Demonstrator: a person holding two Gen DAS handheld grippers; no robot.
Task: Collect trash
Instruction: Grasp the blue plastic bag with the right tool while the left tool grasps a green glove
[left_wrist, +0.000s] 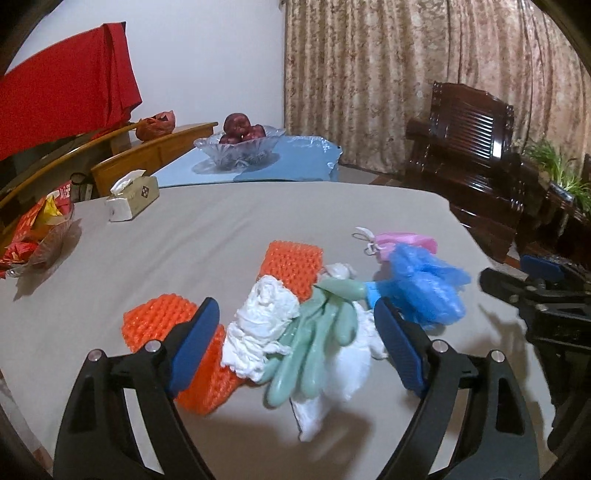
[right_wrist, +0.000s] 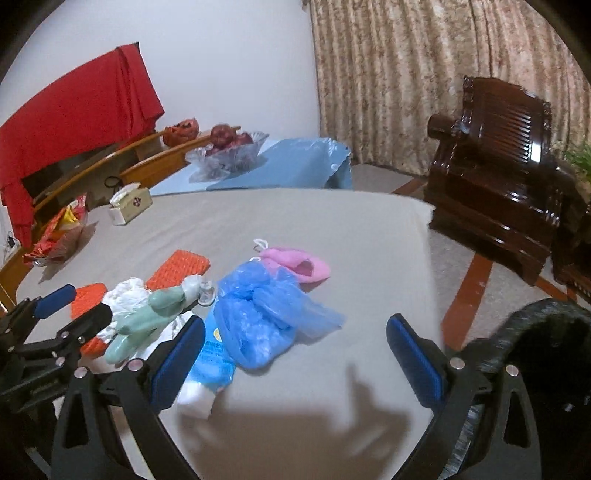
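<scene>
Green glove (left_wrist: 314, 343) (mid-pile), well inside table edge (left_wrist: 448, 206)

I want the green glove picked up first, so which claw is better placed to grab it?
Probably the left claw: the green glove lies right between its open fingers, on the crumpled white paper. The right claw frames the blue plastic bag instead, with the glove off to its left.

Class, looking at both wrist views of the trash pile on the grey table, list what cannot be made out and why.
- Blue-and-white packet: its printed text is too small and blurred; right wrist view.
- Dark round container: cut off by the frame edge and the right gripper; contents unseen.
- White crumpled paper: its underside is hidden beneath the green glove; left wrist view.
</scene>
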